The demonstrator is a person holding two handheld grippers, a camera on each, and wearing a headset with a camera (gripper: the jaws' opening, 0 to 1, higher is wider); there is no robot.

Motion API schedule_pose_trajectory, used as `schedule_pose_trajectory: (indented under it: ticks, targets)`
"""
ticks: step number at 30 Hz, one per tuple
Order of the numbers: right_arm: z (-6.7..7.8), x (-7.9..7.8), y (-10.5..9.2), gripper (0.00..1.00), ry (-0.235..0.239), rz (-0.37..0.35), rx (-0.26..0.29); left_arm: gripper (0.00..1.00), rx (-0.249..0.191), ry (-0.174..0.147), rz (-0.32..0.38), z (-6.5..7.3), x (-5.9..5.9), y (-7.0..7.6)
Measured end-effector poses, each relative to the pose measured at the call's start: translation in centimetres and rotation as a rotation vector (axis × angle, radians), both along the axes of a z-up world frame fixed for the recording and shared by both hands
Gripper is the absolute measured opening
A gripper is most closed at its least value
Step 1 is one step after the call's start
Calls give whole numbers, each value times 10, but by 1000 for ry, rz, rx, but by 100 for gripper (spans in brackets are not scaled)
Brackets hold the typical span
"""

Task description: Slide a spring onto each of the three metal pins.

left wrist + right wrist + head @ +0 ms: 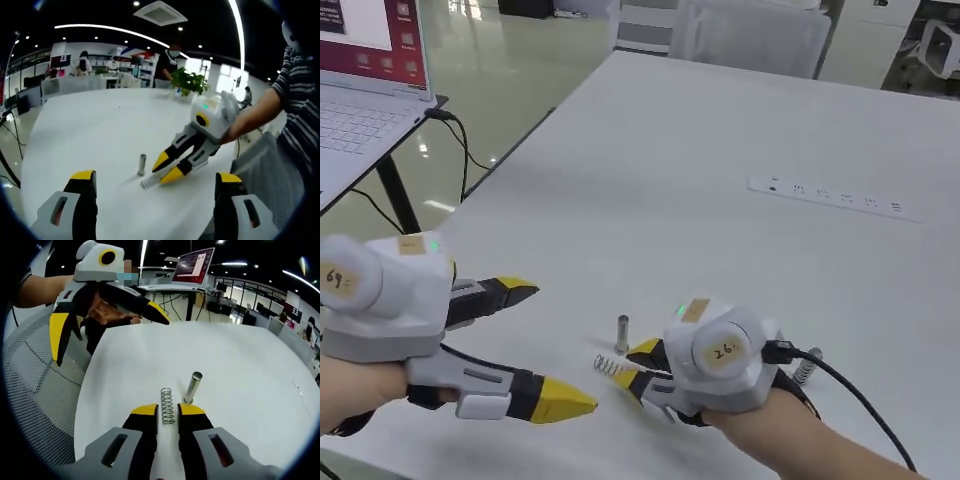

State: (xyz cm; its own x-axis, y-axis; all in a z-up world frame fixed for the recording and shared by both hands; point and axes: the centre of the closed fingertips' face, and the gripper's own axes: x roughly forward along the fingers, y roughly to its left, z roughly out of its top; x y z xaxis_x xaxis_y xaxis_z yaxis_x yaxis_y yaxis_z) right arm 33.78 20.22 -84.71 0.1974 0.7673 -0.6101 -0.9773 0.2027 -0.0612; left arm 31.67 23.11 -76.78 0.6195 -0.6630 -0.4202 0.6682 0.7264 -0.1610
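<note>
The right tool [628, 366] has its jaws narrow, pinching one end of a spring [608, 365]. The rest of the coil sticks out past the yellow tips, low over the white surface [720, 150]. In the right gripper view the spring [167, 405] runs toward 12 o'clock from between the tips. A metal pin [191, 387] stands upright just beside it at 1 o'clock, apart from it. In the head view this pin [622, 333] is at 12 o'clock of the held spring. The left tool [565, 347] hangs at 9 o'clock of the spring with its jaws wide and nothing between them. A second spring [807, 366] sits at 3 o'clock of the right tool, beside the wrist. A power strip [835, 197] lies farther off at 1 o'clock.
</note>
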Motion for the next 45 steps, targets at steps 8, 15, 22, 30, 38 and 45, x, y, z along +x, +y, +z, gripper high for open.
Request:
schedule_pose_trajectory:
  ticks: [8,15,22,30,38,45]
  targets:
    - [-13,-2,-7,8,2,8,-34,96,-2,3,3,0,1,0]
    - [-5,-7,-11,8,-1,27,-32,95,3,8,-10,0,-1,-4]
    - [18,-14,-24,8,-9,60,5,95,-6,12,-32,0,-3,-11]
    - [36,-14,-47,8,-33,66,7,92,-3,44,-83,-6,-9,-21]
    - [51,-23,-67,8,-54,100,13,76,-27,97,-176,-9,-21,-37]
    - [47,-32,-85,8,-89,152,-25,67,-36,100,-240,-7,-21,-58]
